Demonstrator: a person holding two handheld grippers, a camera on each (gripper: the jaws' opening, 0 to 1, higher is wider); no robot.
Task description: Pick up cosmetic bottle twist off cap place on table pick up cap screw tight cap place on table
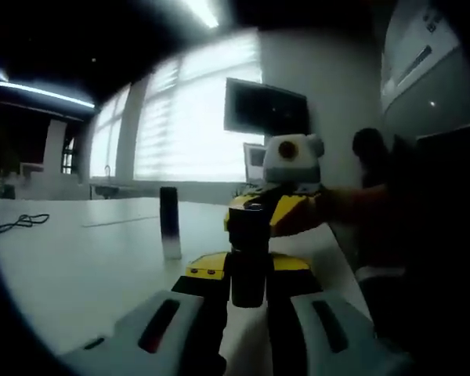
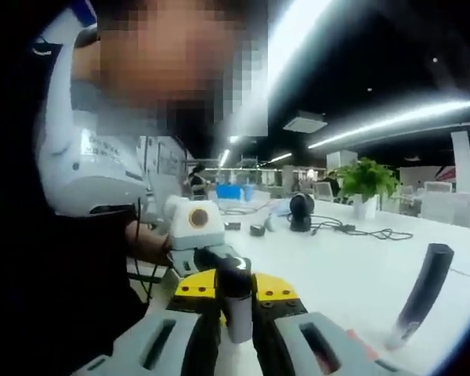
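A white surface (image 1: 78, 266) stretches under both views, with a black cable (image 1: 19, 223) lying far off toward the bright, blinded windows (image 1: 180, 125) in the left gripper view, and a dark monitor (image 1: 266, 108) behind. In the right gripper view the same surface (image 2: 352, 266) carries a small black round device (image 2: 301, 211), a loose cable (image 2: 360, 232), a blue box (image 2: 228, 191) and a potted green plant (image 2: 366, 182) well back, with nothing between them and the tongs. A second dark cosmetic bottle (image 1: 169, 222) stands upright and alone on the surface, seen leaning at the edge of the right gripper view (image 2: 421, 294), apart from both tongs. The left tongs (image 1: 247, 301) and the right tongs (image 2: 236, 321) face each other just above the surface, tips nearly meeting. Each pair is clamped on an end of the held bottle (image 1: 248, 262), which lies between them: dark cap end toward the left camera, pale lower body (image 2: 238, 313) in the right tongs. A person's dark sleeve (image 2: 78, 266) sits close behind.
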